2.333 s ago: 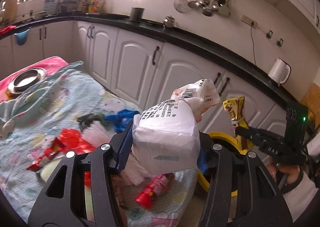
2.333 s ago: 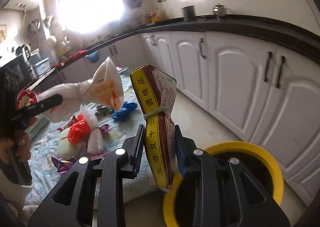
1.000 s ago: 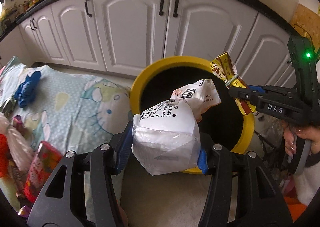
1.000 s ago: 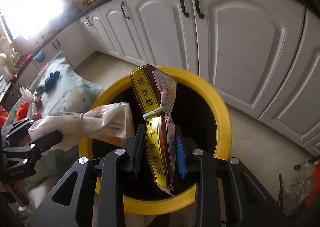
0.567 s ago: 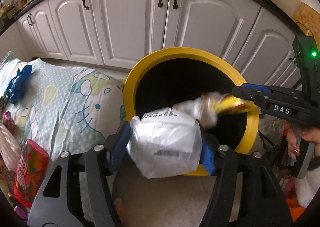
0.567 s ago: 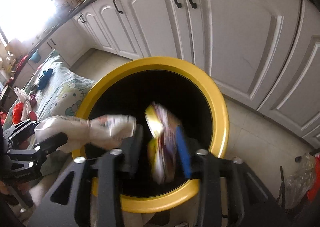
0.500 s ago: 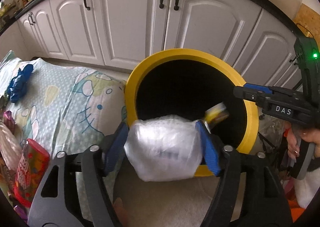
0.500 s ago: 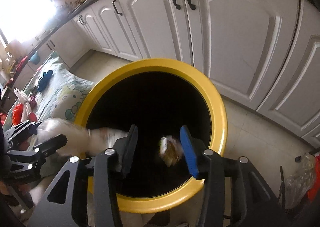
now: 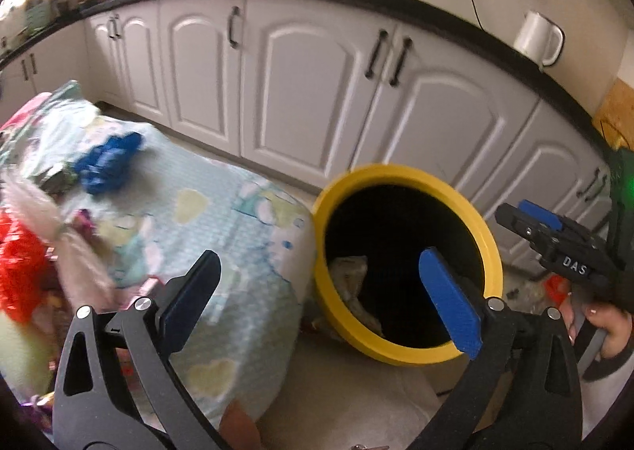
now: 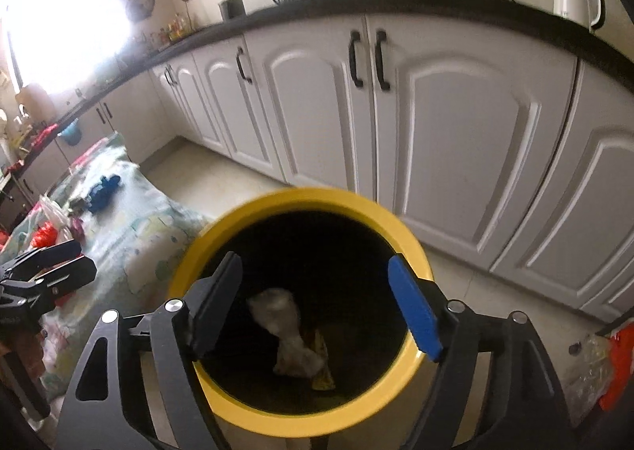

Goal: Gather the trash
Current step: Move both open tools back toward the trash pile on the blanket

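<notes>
The yellow bin (image 10: 412, 252) stands on the floor just beside the bed, and two pieces of trash lie in its dark bottom: a crumpled white bag (image 10: 287, 335) and, touching it, a yellow wrapper (image 10: 321, 372). So this drop looks done, and you are between rounds.

Your right tongs (image 10: 317, 303) hang directly over the bin's mouth, spread wide and holding nothing. Your left tongs (image 9: 319, 291) are equally wide apart and empty, with one finger over the bedspread (image 9: 237, 236) and the other over the bin's rim.

More trash waits on the bed: a blue crumpled piece (image 9: 107, 163), a red wrapper (image 9: 18, 271) and a pale plastic bag (image 9: 67, 248) just beside it, all blurred in the left view.

Next, I judge, you swing both tongs back over the bed and pick one piece each. The soft bedspread may bunch up under the fingers, so pinch high on the wrapper and take no cloth with it.
</notes>
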The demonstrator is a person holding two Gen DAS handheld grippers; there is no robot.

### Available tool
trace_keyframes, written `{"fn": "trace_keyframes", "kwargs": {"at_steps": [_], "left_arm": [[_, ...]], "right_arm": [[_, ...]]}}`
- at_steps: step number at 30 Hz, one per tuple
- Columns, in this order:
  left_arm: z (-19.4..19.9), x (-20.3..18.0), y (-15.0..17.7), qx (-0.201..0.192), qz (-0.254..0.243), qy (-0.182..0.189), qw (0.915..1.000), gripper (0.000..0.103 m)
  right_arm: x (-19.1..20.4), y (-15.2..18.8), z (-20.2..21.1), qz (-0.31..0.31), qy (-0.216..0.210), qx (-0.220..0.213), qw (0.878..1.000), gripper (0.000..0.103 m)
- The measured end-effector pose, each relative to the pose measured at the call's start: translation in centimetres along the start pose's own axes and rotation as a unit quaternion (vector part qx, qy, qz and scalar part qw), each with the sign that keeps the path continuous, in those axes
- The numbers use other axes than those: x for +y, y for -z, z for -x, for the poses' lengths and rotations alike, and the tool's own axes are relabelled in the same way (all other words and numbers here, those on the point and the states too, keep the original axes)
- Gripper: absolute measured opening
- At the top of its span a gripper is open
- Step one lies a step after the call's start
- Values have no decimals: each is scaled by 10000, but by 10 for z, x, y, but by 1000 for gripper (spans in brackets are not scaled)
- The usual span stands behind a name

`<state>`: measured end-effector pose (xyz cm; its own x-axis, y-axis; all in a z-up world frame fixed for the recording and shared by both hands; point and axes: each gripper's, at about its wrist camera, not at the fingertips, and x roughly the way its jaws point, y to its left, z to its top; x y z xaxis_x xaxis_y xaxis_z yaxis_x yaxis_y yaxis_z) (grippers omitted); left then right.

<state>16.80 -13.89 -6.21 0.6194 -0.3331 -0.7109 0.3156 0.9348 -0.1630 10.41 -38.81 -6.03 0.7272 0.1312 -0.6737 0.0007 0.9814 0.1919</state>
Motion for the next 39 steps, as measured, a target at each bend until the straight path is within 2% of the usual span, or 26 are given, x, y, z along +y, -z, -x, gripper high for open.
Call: {"fn": "trace_keyframes", "kwargs": {"at_steps": [8, 19, 39], "left_arm": [[41, 26, -4, -566, 210, -408, 9973, 92], [88, 63, -9, -1209, 454, -847, 9880, 92], [123, 128, 3, -1543, 1026, -1395, 9727, 92]], "right_arm": [[32, -7, 14, 136, -261, -235, 9993, 76], [82, -14, 31, 493, -679, -541, 9950, 76], [180, -13, 27, 1263, -1476, -437, 9800, 78]]}}
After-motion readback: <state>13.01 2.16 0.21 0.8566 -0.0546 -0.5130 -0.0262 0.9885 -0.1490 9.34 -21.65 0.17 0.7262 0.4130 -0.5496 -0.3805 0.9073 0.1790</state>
